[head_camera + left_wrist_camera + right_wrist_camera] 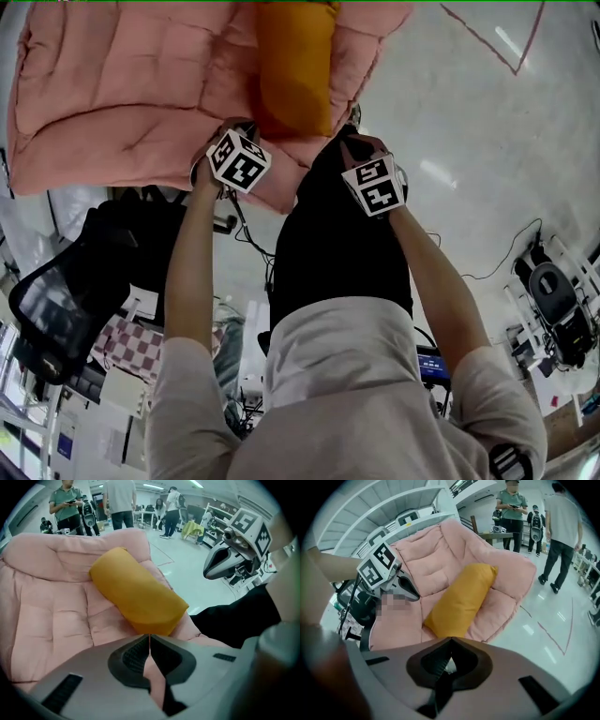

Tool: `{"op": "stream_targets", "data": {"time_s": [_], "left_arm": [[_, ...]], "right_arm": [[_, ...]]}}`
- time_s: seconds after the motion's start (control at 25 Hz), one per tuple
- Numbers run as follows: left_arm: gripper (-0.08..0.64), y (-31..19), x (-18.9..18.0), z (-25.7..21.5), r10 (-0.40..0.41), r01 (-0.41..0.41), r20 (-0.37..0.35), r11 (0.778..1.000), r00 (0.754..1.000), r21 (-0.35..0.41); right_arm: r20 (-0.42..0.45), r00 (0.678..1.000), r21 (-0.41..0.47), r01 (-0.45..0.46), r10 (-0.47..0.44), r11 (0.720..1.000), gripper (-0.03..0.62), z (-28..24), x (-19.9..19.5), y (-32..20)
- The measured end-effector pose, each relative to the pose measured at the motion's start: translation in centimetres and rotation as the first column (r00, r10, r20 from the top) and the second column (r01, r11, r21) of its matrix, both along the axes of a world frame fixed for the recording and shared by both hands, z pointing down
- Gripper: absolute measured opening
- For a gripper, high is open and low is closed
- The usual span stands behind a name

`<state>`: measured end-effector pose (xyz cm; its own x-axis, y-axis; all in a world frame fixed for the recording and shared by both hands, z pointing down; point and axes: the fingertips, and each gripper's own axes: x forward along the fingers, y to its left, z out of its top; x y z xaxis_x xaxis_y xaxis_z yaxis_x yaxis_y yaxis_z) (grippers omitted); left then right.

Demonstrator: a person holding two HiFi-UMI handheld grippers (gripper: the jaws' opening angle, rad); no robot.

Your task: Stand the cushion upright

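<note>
1. Lies lengthwise, not upright: orange cushion [295, 66] on the pink padded lounger [112, 94], at 12 o'clock in the head view.
2. Hangs near its 7 o'clock corner: left hand-held gripper [239, 129], jaws pressed together, nothing between.
3. Hangs near its 5 o'clock corner: right hand-held gripper [349, 139], likewise closed and empty.
4. Stand beyond on the glossy floor [469, 122]: people [121, 501].

Bright, even light falls from long white ceiling strip lamps [151, 486], and the glossy pale grey floor [469, 112] throws back streaks of glare. Shadows are soft, lying faintly in the seams of the pink quilted seat pad [47, 620]. All three views bulge like a fisheye, with black corners. Close to the lens, the grey left hand-held gripper [149, 641] and right hand-held gripper [450, 644] are out of focus.
</note>
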<state>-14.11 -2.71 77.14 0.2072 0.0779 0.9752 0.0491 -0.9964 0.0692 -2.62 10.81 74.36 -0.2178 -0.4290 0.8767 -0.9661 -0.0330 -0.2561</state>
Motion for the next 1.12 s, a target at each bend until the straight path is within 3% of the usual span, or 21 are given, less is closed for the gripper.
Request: {"op": "stream_targets", "data": {"time_s": [0.12, 0.24, 0.48, 0.64, 0.84, 1.12], "left_arm": [[0.012, 0.6, 0.7, 1.3, 0.028, -0.028, 0.002, 0.998, 1.0, -0.051], [0.015, 1.3, 0.2, 3.1, 0.075, -0.071, 0.024, 0.99, 0.997, -0.122], [0.13, 2.5, -2.8, 6.1, 0.15, -0.124, 0.097, 0.964, 0.984, -0.234], [0.199, 3.2, -3.2, 7.0, 0.182, -0.152, 0.111, 0.959, 0.977, -0.239], [0.222, 2.9, -3.1, 7.7, 0.185, -0.148, 0.126, 0.955, 0.975, -0.257], [0.225, 3.0, -2.5, 8.8, 0.198, -0.154, 0.167, 0.958, 0.966, -0.242]], "right_arm": [[-0.006, 1.0, -0.011, -0.005, 0.005, 1.0, 0.006, 1.2, 0.2, 0.6], [-0.017, 0.998, -0.031, 0.058, -0.058, 0.998, 0.008, 3.4, -0.7, 0.5], [-0.026, 0.991, -0.056, 0.132, -0.133, 0.99, 0.009, 6.5, -3.6, 0.1], [-0.031, 0.986, -0.083, 0.16, -0.163, 0.984, 0.082, 8.1, -4.5, -0.1], [-0.057, 0.986, -0.116, 0.15, -0.157, 0.982, 0.158, 10.2, -4.9, -0.4], [-0.075, 0.986, -0.117, 0.137, -0.147, 0.984, 0.181, 12.2, -4.2, -0.6]]}}
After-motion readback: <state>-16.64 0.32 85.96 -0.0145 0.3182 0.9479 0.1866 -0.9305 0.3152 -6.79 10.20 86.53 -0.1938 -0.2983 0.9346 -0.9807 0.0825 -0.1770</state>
